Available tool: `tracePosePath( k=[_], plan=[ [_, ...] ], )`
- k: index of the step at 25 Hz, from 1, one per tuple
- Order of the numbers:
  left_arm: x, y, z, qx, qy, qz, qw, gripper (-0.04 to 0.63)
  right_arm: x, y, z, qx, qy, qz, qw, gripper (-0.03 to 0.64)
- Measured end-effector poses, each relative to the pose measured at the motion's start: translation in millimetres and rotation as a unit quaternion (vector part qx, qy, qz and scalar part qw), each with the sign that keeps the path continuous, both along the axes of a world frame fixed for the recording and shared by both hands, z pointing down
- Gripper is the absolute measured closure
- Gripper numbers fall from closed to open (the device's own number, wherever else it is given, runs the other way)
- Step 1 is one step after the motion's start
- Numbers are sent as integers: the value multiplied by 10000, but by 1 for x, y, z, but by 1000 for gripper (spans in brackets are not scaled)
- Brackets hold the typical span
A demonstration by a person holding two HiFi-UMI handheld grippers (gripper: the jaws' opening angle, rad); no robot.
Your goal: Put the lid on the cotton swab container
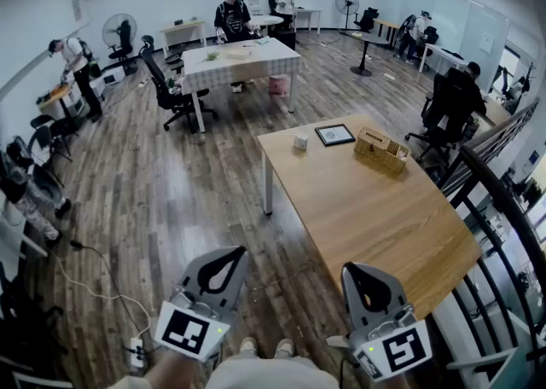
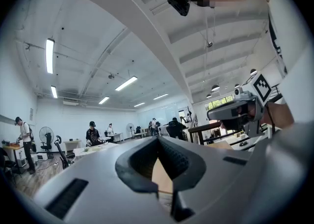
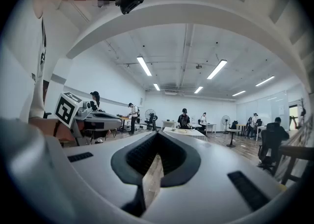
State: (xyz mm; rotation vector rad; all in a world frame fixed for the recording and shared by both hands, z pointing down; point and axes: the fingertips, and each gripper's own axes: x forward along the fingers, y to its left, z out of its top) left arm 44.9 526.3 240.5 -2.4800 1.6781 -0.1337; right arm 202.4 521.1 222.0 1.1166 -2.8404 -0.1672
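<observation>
Open-plan office, desks (image 1: pixel 375 217), swivel chairs (image 1: pixel 168 87), standing fans (image 1: pixel 119 31) (people (image 1: pixel 232 14) working)

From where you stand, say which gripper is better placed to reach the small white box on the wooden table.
Right, narrowly. The right gripper overlaps the light wooden table's near edge; the left gripper hangs over floor. Both are shut, empty, far from the small white box.

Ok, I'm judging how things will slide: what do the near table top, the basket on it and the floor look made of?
Table top: light wood or laminate, smooth and matte; even tan with faint grain. Basket: woven, likely wicker or rattan; tan with a ribbed texture, though it is small here. Floor: grey-brown planks with a slight sheen; wood or vinyl, can't tell.
</observation>
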Motion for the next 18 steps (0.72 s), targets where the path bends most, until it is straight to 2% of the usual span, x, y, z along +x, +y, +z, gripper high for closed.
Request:
tracePosePath(
  k=[5,12,18],
  plan=[
    [14,-10,7,-27,7,-10,10000,574,15,-10,1,-30,-352,-41,9994,592],
    [29,-23,12,-73,-100,4,9999,574,26,-23,11,-119,-287,-69,9995,592],
    [45,-35,19,-108,-160,-46,9998,574,41,-31,19,-154,-454,-92,9988,589]
  ],
)
